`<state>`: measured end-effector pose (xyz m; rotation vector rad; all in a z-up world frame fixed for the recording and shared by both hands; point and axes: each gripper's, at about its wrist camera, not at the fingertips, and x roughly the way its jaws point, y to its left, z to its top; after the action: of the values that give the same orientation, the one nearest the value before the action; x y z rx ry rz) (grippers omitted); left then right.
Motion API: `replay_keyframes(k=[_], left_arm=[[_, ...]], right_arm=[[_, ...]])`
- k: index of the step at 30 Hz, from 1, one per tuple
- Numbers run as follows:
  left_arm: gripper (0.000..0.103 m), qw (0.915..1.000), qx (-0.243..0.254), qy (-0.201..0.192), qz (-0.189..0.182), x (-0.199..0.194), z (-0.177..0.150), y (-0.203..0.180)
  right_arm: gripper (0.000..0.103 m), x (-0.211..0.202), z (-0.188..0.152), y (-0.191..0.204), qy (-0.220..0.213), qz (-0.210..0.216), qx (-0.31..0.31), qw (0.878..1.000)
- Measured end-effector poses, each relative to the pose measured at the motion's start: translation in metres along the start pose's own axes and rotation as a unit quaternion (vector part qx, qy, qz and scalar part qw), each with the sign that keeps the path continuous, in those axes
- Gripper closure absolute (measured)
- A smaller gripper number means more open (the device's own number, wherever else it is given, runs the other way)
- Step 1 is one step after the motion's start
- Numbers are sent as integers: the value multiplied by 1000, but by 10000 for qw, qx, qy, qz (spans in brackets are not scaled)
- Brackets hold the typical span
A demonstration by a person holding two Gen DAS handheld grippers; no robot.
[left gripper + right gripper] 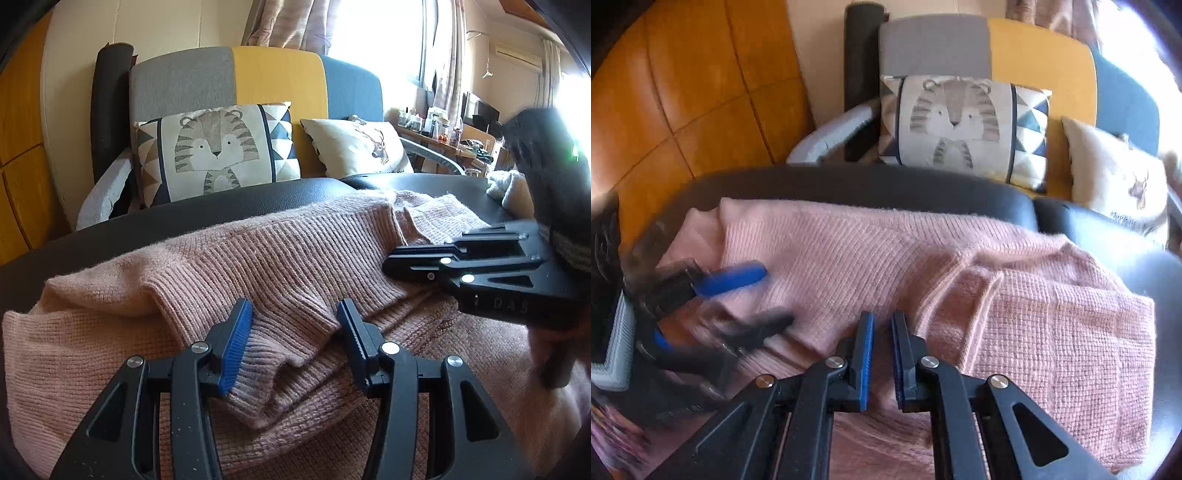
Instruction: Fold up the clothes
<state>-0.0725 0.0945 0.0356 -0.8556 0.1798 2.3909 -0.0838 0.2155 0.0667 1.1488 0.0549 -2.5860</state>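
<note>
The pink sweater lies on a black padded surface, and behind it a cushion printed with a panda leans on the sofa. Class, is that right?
Not quite. The pink sweater does lie on the black padded surface, but the cushion leaning on the sofa behind it shows a striped tiger, not a panda. The left wrist view shows the stripes plainly.

Both wrist views look closely down over the pink sweater (258, 258) toward the sofa (997, 48), sharing both.
</note>
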Motion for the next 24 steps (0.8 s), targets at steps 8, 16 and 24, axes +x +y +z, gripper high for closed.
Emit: replay_keyframes(k=[8,16,24], left_arm=[[50,9990,-199,321,-219,-8,2,10],[26,9963,-667,538,40,-37,-10,36],[26,9906,-1110,-656,454,-50,45,10]], right_arm=[[97,0,-8,1,-227,-199,-94,9995],[97,-10,-13,-1,-296,-102,-19,9995],[97,-10,-14,-5,-322,-14,45,9995]])
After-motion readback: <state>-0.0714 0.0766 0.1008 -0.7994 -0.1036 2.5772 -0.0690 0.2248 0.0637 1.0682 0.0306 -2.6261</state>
